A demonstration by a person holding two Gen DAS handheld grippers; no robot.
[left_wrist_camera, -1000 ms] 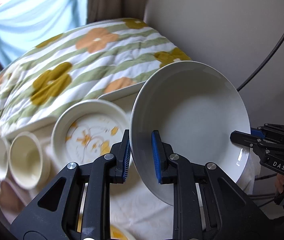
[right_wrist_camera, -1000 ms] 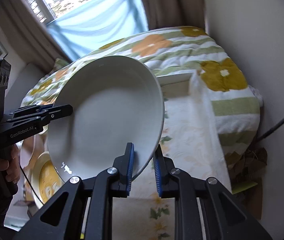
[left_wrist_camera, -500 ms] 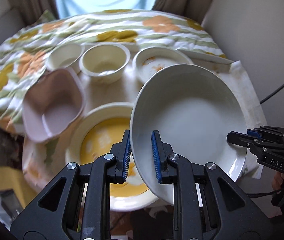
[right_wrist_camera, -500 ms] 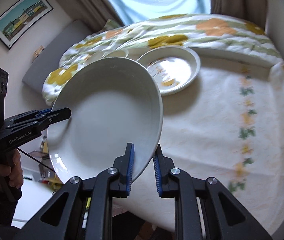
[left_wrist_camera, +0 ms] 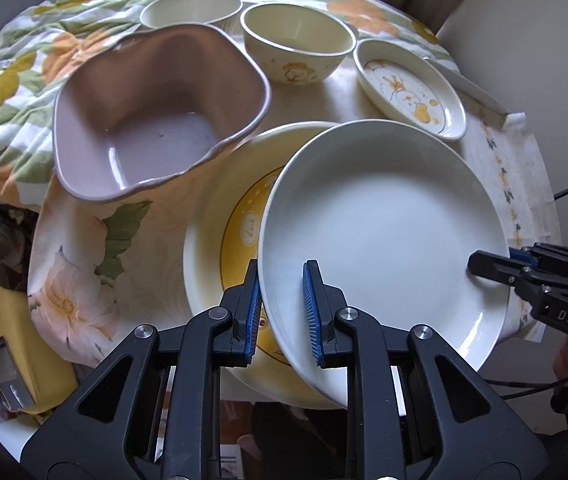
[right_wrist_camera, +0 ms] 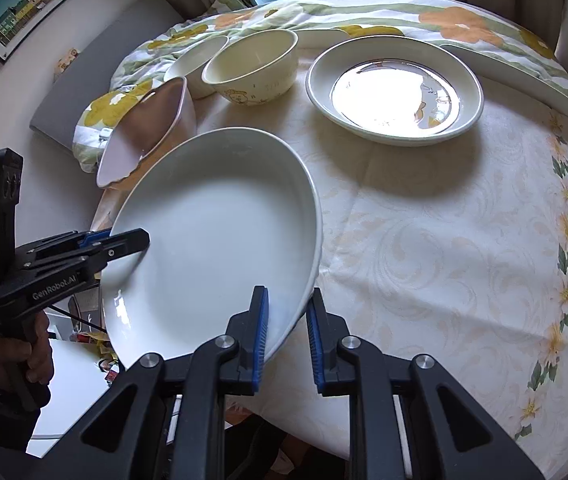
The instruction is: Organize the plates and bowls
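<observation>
A plain white plate (left_wrist_camera: 380, 236) hangs tilted above the table, held at opposite rims by both grippers. My left gripper (left_wrist_camera: 282, 312) is shut on its near-left rim. My right gripper (right_wrist_camera: 286, 334) is shut on its right rim; the plate shows in that view too (right_wrist_camera: 220, 240). Under the white plate lies a yellow-centred plate (left_wrist_camera: 220, 240). A mauve square bowl (left_wrist_camera: 156, 116) stands behind it, with two cream bowls (left_wrist_camera: 298, 40) (left_wrist_camera: 190, 10) and a cream patterned plate (left_wrist_camera: 410, 88) further back.
The table wears a pale floral cloth (right_wrist_camera: 464, 248). A flowered quilt (right_wrist_camera: 364, 4) lies behind it. A white strip (left_wrist_camera: 480, 96) lies at the table's far right edge. The right part of the cloth (right_wrist_camera: 444, 300) is bare.
Both grippers have swung the white plate from facing the quilt and wall down over the table. It now hangs lower, over the yellow-centred plate.
</observation>
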